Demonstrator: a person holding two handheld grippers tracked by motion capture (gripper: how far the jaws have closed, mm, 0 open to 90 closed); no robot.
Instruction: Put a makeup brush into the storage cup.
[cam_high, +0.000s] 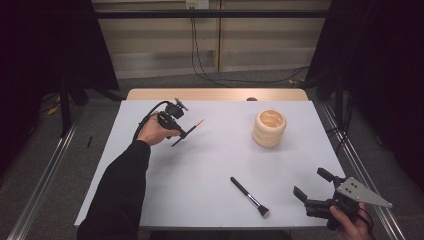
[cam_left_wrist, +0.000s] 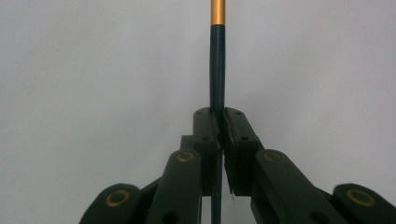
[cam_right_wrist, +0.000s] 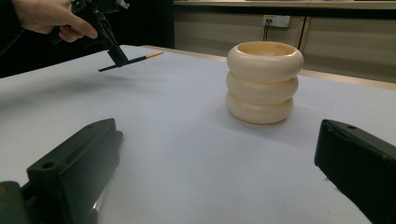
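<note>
**Left gripper lifts a slim brush above the mat; right gripper waits wide open**

In the high view the left gripper (cam_high: 181, 134) is held above the far left part of the white mat (cam_high: 200, 170), its jaws clamped on a thin dark brush (cam_high: 189, 132) with an orange-gold band near its far end. The left gripper view shows what that view cannot: the two black jaws pressed tight together on the dark handle (cam_left_wrist: 217, 70), which runs straight out past them to the gold band, with only plain white surface behind. The right gripper view gives the side-on look: the brush (cam_right_wrist: 130, 60) hangs clear of the mat, tilted slightly, gold end higher.

The right gripper (cam_high: 314, 189) sits at the near right corner of the mat, close to its edge, jaws spread wide with nothing between them. A second, black-handled makeup brush (cam_high: 249, 195) lies flat near the front edge, just left of that gripper. The cream ribbed holder (cam_high: 269, 128) stands upright toward the far right, well apart from both grippers; bare mat lies between it and the lifted brush.
</note>
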